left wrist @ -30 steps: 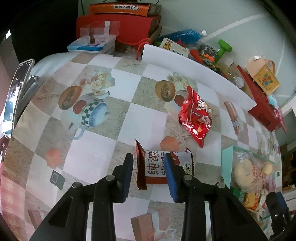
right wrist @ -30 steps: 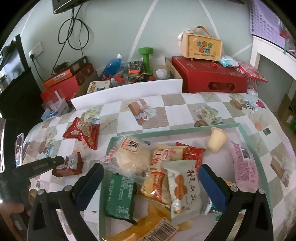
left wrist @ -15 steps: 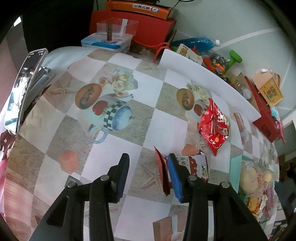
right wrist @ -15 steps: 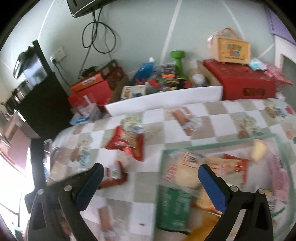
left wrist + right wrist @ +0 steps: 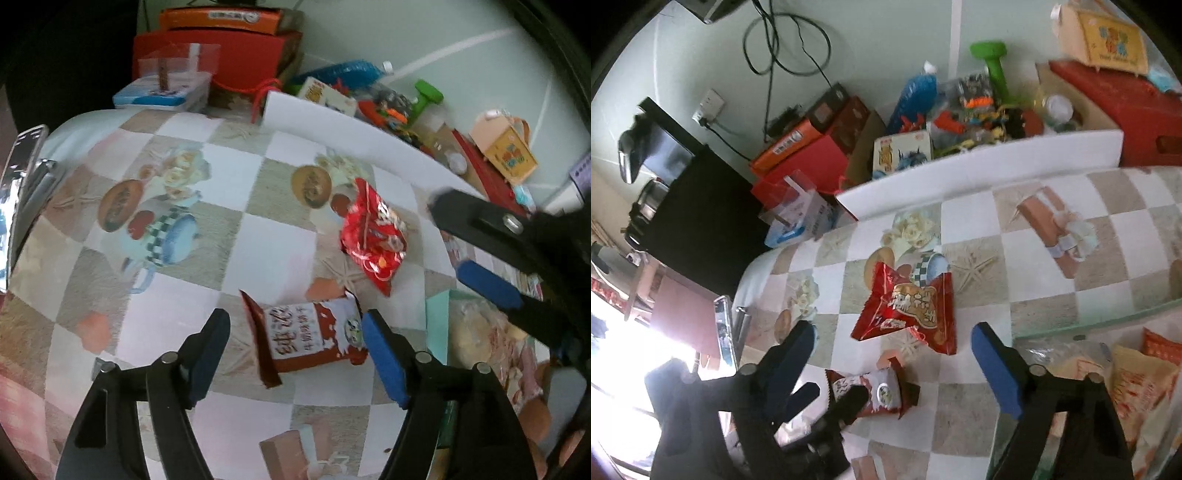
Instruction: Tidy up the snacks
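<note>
A brown-and-white snack pack (image 5: 312,334) lies on the checked tablecloth between the open jaws of my left gripper (image 5: 295,332); it also shows in the right wrist view (image 5: 873,391). A red snack bag (image 5: 373,236) lies just beyond it; in the right wrist view it (image 5: 908,308) lies between the open jaws of my right gripper (image 5: 894,345). A pale green tray (image 5: 1093,321) at the right holds several wrapped snacks (image 5: 1137,380). In the left wrist view the right gripper (image 5: 487,278) reaches in from the right, open and empty.
A white board (image 5: 354,142) stands along the table's far edge. Behind it are red boxes (image 5: 210,55), a blue bottle (image 5: 340,72), a green dumbbell (image 5: 424,98) and toys. A clear box (image 5: 166,88) sits at the back left. A phone (image 5: 18,177) lies at the left edge.
My left gripper has opened wider and now straddles the brown pack. My right gripper has swung left from over the tray to the red bag.
</note>
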`<action>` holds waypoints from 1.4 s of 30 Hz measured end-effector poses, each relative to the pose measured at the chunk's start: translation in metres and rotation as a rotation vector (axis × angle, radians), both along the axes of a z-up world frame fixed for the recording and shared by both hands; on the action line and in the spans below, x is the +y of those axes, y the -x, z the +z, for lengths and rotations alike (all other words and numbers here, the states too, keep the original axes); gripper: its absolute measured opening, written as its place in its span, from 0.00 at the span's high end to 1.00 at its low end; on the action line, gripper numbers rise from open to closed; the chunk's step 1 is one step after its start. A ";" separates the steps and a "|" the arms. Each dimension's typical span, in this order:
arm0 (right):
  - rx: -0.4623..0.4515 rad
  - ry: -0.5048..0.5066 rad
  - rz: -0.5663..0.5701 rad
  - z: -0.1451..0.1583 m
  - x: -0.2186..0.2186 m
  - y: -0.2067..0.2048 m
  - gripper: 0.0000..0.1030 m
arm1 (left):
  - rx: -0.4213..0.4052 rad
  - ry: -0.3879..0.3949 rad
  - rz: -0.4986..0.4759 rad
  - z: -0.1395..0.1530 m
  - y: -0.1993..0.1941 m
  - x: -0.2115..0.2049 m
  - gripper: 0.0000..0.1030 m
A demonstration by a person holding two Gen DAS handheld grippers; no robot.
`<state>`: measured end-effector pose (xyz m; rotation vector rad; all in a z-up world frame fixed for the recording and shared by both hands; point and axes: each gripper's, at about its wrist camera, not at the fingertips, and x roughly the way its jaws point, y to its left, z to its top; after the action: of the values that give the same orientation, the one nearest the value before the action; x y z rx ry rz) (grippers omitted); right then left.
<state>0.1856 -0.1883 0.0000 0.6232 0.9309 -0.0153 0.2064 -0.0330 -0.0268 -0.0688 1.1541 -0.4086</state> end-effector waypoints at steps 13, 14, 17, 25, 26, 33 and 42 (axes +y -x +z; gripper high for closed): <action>0.115 0.043 0.020 -0.035 0.001 -0.039 0.23 | 0.007 -0.054 0.001 -0.016 -0.007 -0.015 0.24; 0.121 0.046 0.020 -0.038 0.001 -0.041 0.24 | 0.003 -0.057 0.004 -0.016 -0.008 -0.015 0.24; 0.134 0.047 0.015 -0.043 0.000 -0.046 0.28 | -0.001 -0.057 0.006 -0.018 -0.009 -0.012 0.24; 0.123 0.014 0.024 -0.050 0.004 -0.046 0.39 | -0.003 -0.067 0.015 -0.018 -0.009 -0.010 0.24; 0.120 0.007 0.026 -0.050 0.004 -0.046 0.40 | -0.004 -0.070 0.024 -0.018 -0.010 -0.008 0.24; 0.119 0.003 0.013 -0.047 0.001 -0.040 0.47 | 0.004 -0.059 0.065 -0.017 -0.013 0.004 0.30; 0.130 0.029 0.007 -0.034 0.004 -0.022 0.49 | 0.012 -0.042 0.074 -0.016 -0.013 0.008 0.37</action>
<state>0.2074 -0.1846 -0.0341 0.5971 1.0570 -0.0637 0.2189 -0.0251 -0.0424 -0.0773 1.1678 -0.3186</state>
